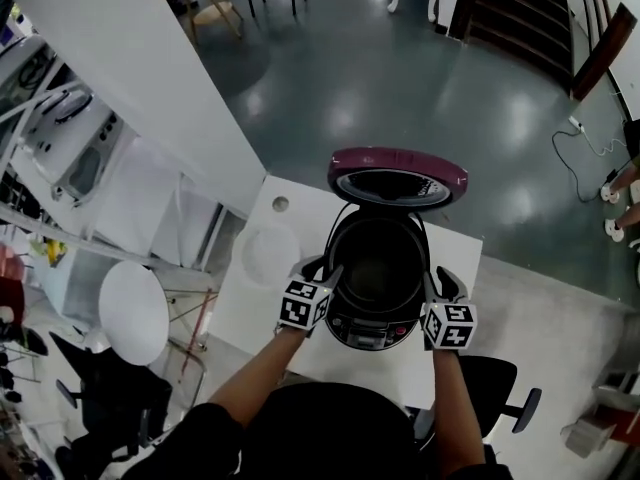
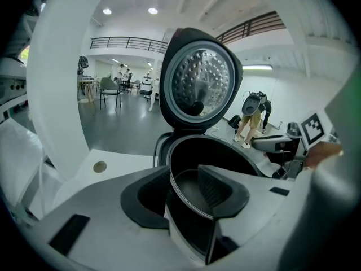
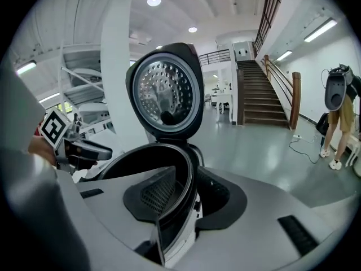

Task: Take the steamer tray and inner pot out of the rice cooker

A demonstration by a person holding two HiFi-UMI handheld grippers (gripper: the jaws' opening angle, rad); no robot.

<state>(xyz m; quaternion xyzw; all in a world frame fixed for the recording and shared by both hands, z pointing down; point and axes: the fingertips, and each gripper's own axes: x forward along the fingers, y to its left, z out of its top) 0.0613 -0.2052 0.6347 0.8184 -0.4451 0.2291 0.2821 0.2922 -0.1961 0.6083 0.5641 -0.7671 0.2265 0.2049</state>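
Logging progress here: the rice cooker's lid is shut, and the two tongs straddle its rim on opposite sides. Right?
No. The lid stands open, tipped up behind the rice cooker, as the left gripper view shows. The left tongs and right tongs do straddle its rim on opposite sides.

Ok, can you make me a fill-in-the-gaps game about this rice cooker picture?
1. The lid of the rice cooker is not shut, it is ____.
2. The rice cooker stands on a table whose colour is ____.
3. The left hand-held gripper and the right hand-held gripper each have one jaw inside and one jaw outside the inner pot, so between the jaws is the pot's ____.

Missing words: open; white; rim.
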